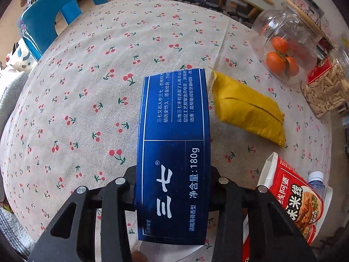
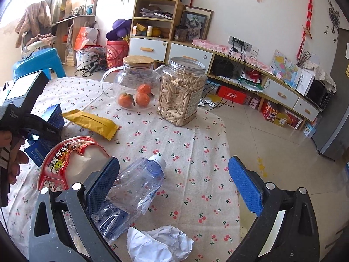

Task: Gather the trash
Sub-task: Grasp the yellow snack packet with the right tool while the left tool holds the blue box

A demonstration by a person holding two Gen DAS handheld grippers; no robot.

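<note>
My left gripper [image 1: 172, 187] is clamped on a dark blue toothpaste box [image 1: 173, 152], holding it lengthwise above the cherry-print tablecloth [image 1: 87, 87]. My right gripper [image 2: 173, 183] hangs with its blue-padded jaws spread wide and nothing between them.

I take the clear jar of seeds [image 2: 182, 91] as my landmark. Nearest me, well short of the jar, a crumpled white paper ball [image 2: 159, 243] lies on the cloth beneath the right gripper. Just beyond it, a crushed clear plastic bottle [image 2: 133, 187] with a white cap lies on its side, its body against the right gripper's left pad. Left of the bottle, a red instant-noodle cup [image 2: 69, 163] lies tipped over. Farther on, between that cup and the jar, a yellow wrapper [image 2: 91, 122] lies flat. Immediately left of the jar stands a glass teapot [image 2: 133, 83] with a wooden lid and three oranges inside.

Past the table's far-left edge stands a blue plastic stool [image 2: 37, 62]. Behind the jar, across a pale tiled floor [image 2: 272, 135], a low white-drawered cabinet [image 2: 281, 91] runs along the wall, with a wooden shelf unit [image 2: 154, 19] at its left end and red ornaments hanging above.
</note>
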